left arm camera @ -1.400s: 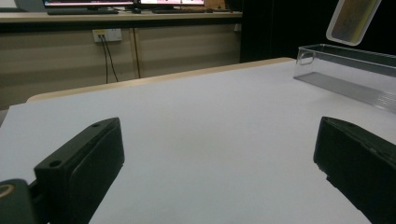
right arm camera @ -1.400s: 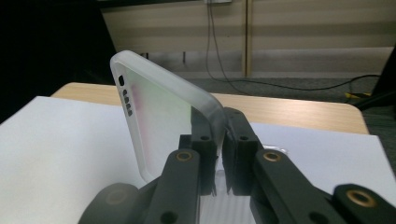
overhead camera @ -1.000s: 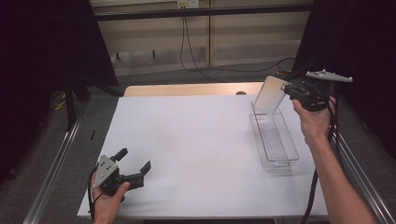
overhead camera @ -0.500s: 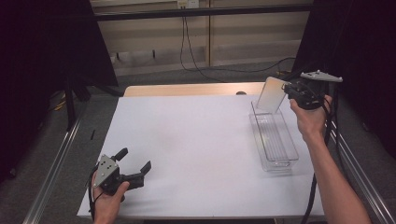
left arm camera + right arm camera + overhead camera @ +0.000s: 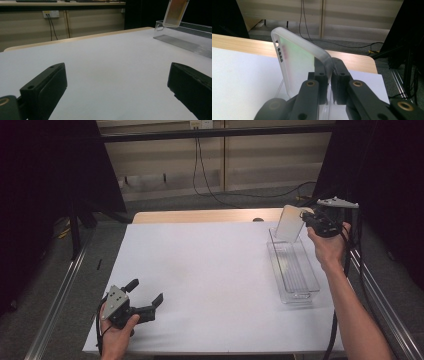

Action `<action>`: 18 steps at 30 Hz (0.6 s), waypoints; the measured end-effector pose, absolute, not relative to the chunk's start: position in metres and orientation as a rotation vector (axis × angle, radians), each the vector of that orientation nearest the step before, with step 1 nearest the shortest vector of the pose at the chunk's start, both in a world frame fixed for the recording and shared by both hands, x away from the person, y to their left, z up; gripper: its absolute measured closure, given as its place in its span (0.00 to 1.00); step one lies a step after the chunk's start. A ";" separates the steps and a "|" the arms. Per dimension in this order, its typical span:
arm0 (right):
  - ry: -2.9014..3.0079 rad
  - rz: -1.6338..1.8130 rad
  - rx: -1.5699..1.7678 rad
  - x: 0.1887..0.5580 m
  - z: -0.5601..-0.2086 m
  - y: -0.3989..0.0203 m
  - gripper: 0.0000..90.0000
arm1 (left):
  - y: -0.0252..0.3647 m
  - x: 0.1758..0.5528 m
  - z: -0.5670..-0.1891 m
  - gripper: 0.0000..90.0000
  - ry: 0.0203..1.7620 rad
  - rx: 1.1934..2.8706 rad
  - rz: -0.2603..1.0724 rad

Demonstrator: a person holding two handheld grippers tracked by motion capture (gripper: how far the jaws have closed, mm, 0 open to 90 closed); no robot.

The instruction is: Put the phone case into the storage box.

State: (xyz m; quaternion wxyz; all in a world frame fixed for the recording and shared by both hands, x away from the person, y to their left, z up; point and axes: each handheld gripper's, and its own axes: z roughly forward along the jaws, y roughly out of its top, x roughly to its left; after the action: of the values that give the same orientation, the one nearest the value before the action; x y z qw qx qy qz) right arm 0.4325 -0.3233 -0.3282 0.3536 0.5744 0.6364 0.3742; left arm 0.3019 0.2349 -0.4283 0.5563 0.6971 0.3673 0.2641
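My right gripper (image 5: 303,216) is shut on one edge of a translucent white phone case (image 5: 289,222), holding it upright and tilted over the far end of a clear plastic tray (image 5: 295,295) at the table's right side. In the right gripper view the case (image 5: 297,60) rises left of the pinched jaws (image 5: 328,68), with its camera cut-out at the top left. My left gripper (image 5: 146,291) rests near the front left corner of the white sheet, open with nothing between its jaws (image 5: 118,82). The left gripper view shows the case (image 5: 175,12) and the tray (image 5: 185,25) far off at the right.
The white sheet (image 5: 210,270) covers most of the table, and a strip of bare wood (image 5: 200,216) shows along the far edge. Metal rails (image 5: 60,290) run along both sides. Cables (image 5: 210,175) lie on the floor beyond the table.
My right gripper has sunk a little with the phone case, bringing it lower over the tray's far end. The left gripper has not moved.
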 end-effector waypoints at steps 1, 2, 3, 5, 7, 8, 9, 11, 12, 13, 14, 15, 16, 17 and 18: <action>1.651 0.964 1.486 0.433 -0.329 -0.323 0.94 | 0.235 0.302 -0.428 0.03 0.873 1.640 0.620; 1.654 0.960 1.484 0.434 -0.331 -0.322 0.94 | 0.236 0.302 -0.428 0.03 0.871 1.642 0.618; 1.660 0.955 1.482 0.435 -0.332 -0.322 0.94 | 0.236 0.302 -0.428 0.03 0.873 1.641 0.621; 1.667 0.946 1.482 0.437 -0.334 -0.321 0.94 | 0.237 0.303 -0.428 0.02 0.877 1.636 0.627; 1.671 0.937 1.486 0.440 -0.337 -0.322 0.94 | 0.238 0.303 -0.428 0.02 0.882 1.632 0.625; 1.672 0.935 1.490 0.441 -0.338 -0.321 0.94 | 0.238 0.303 -0.428 0.02 0.885 1.630 0.626; 1.678 0.933 1.491 0.443 -0.341 -0.321 0.94 | 0.238 0.303 -0.428 0.02 0.885 1.631 0.626; 1.685 0.915 1.483 0.446 -0.344 -0.319 0.94 | 0.238 0.303 -0.428 0.02 0.880 1.637 0.629; 1.690 0.912 1.479 0.447 -0.345 -0.318 0.94 | 0.238 0.303 -0.428 0.02 0.882 1.639 0.631; 1.693 0.913 1.481 0.448 -0.347 -0.317 0.94 | 0.238 0.303 -0.428 0.02 0.881 1.642 0.631; 1.691 0.913 1.476 0.449 -0.348 -0.316 0.94 | 0.237 0.303 -0.429 0.03 0.883 1.641 0.626; 1.689 0.913 1.468 0.449 -0.349 -0.315 0.94 | 0.237 0.304 -0.429 0.03 0.883 1.640 0.626; 1.689 0.914 1.468 0.450 -0.349 -0.314 0.94 | 0.237 0.304 -0.429 0.03 0.887 1.642 0.626; 1.696 0.913 1.464 0.451 -0.350 -0.313 0.94 | 0.237 0.304 -0.429 0.03 0.884 1.647 0.628; 1.699 0.906 1.462 0.451 -0.350 -0.312 0.94 | 0.237 0.304 -0.429 0.03 0.883 1.646 0.627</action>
State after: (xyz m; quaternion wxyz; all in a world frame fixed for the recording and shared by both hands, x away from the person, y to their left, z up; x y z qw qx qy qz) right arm 0.4515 -0.3124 -0.3502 0.3539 0.5656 0.6572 0.3505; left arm 0.3042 0.2368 -0.4292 0.5525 0.6963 0.3736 0.2653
